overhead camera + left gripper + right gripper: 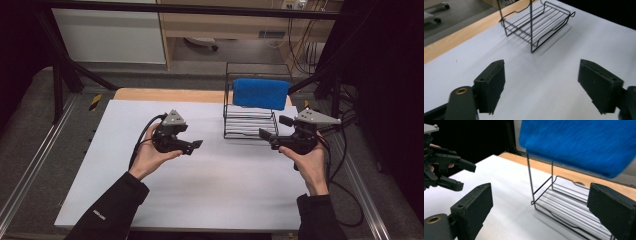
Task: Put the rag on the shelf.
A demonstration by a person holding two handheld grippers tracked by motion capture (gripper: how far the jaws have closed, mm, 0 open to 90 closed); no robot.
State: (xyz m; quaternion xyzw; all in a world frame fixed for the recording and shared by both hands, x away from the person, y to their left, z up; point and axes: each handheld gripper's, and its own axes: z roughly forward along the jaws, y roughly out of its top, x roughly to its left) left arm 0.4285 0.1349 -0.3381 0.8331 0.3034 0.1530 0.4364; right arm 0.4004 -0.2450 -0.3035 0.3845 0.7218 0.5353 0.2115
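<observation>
Blue towel (261, 93) draped over the top of the wire rack (248, 125), at 1 o'clock on the white desk (210, 175). Left tool (196, 145) at 9 o'clock of the rack, right tool (274, 131) just beside it at 4 o'clock. Both spread wide, holding nothing.

This looked like a lab test bench: a white table (200, 190) stood inside a black metal frame (60, 65) on grey carpet. Loose cables (300, 50) hung behind, beside a plain wooden cabinet (220, 25), and nothing homely lay around.
</observation>
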